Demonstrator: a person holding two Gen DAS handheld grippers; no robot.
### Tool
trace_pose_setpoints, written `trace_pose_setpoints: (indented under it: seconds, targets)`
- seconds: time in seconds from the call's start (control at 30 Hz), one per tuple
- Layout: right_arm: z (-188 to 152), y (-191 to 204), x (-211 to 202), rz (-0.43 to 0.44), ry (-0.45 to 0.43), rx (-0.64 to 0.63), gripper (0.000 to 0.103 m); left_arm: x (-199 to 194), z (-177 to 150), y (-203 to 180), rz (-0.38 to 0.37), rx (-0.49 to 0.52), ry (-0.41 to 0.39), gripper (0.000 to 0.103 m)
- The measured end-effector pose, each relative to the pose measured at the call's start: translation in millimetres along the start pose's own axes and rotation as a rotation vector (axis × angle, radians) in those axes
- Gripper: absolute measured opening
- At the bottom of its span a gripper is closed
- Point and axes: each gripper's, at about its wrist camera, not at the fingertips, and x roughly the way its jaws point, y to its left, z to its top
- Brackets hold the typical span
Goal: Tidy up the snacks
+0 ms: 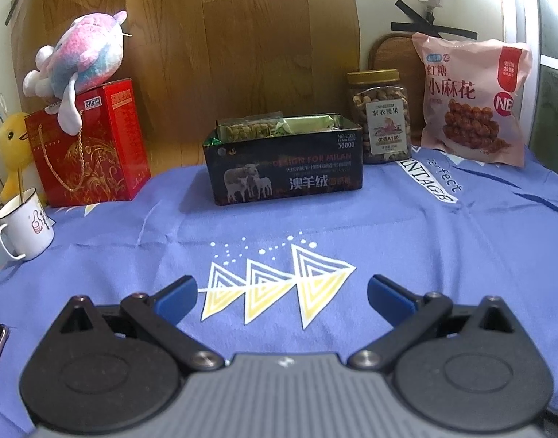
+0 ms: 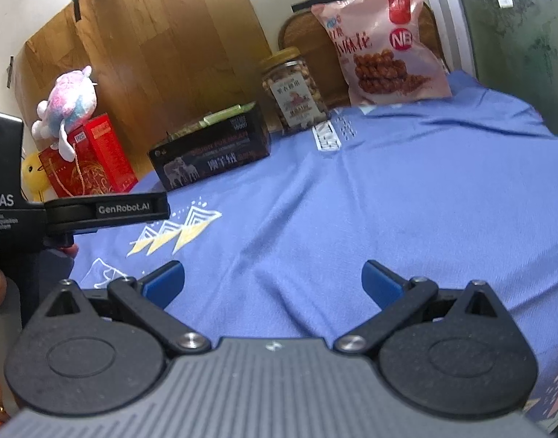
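Note:
A black tin box stands at the back middle of the blue cloth, with green snack packets inside it. It also shows in the right wrist view. A clear jar of nuts stands right of it, also in the right wrist view. A pink snack bag leans against the wall at the far right, also in the right wrist view. My left gripper is open and empty above the cloth. My right gripper is open and empty.
A red gift box with a plush toy on top stands at the back left, a yellow duck and a white mug beside it. The left gripper's body shows at the left of the right wrist view.

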Motion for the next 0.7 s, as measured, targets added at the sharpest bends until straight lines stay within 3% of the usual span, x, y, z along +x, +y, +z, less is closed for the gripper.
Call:
trace_pose_setpoints:
  seconds: [0.7]
  targets:
    - [-1.3,6.1,11.0,0.0,0.015,-0.004,0.103,4.4,-5.6,17.2,0.011,-0.044,0.023,0.103]
